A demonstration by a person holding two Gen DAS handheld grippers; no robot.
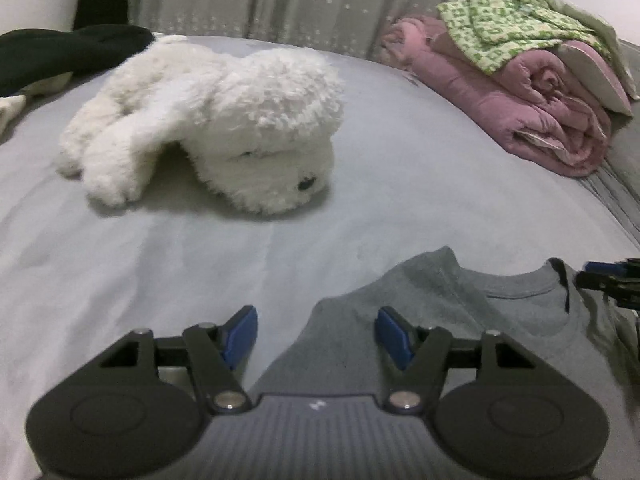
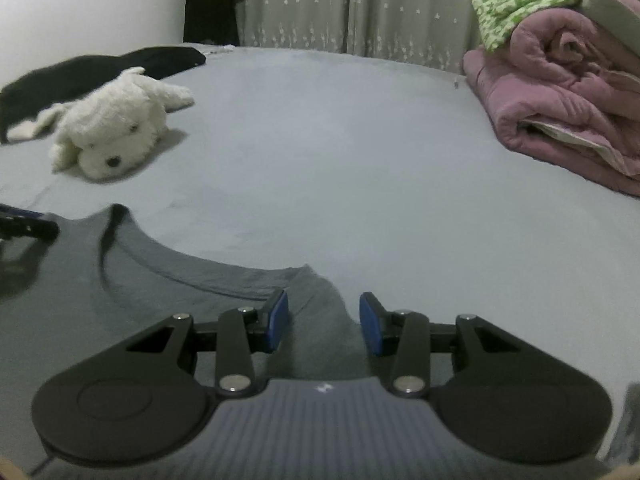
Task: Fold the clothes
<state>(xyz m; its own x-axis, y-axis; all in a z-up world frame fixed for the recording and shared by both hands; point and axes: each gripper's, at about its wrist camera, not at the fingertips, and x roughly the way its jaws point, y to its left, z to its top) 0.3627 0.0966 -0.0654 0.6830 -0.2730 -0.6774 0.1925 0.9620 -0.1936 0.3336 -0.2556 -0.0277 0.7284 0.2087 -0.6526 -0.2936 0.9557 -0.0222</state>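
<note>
A grey knit cotton T-shirt (image 1: 420,320) is spread flat on the pale grey bed sheet (image 1: 200,248), collar away from the fingers. The left gripper (image 1: 317,334) is held wide and empty over one shoulder, the right gripper (image 2: 323,326) narrower, also empty, over the other. Both shoulder seams should be pinched evenly, level, before lifting.

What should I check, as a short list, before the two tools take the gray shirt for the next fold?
1. Left tool open with nothing between its pads: ok.
2. Right tool open with nothing between its pads: ok.
3. Gray shirt lies flat on the bed sheet, collar away from the tools: ok.
4. Each tool is over a shoulder of the shirt: ok.
5. White plush dog and pink quilt lie apart from the shirt: ok.
6. Lower hem lies straight: cannot tell, it is out of view.
</note>
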